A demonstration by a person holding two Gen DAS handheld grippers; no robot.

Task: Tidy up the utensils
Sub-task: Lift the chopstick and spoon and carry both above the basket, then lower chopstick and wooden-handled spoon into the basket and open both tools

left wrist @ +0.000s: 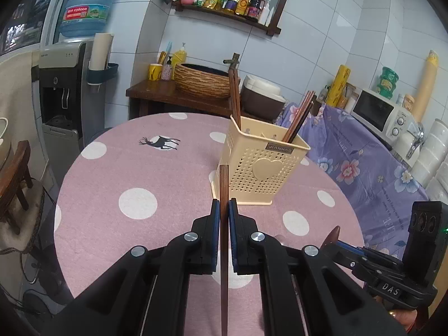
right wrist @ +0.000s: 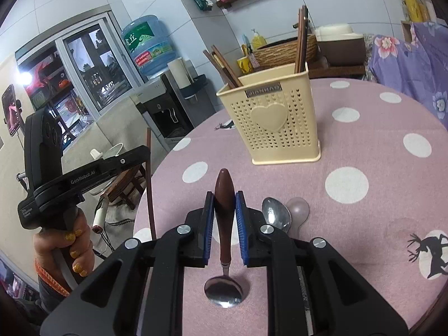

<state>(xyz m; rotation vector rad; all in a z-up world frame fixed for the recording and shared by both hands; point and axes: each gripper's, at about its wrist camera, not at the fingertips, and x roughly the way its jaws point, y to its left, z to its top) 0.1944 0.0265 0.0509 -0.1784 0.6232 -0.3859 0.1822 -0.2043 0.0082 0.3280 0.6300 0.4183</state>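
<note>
The left gripper points toward twelve o'clock in its own view, its blue-padded jaws closed tight with almost no gap between them. In the right wrist view it appears at nine o'clock, held level by a hand with gold-painted nails wrapped around its handle. The right gripper also points toward twelve o'clock, its jaws closed to a narrow gap.

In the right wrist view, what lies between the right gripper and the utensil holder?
Only bare polka-dot tablecloth separates the right gripper, shut on a brown-handled spoon, from the cream utensil holder.
</note>
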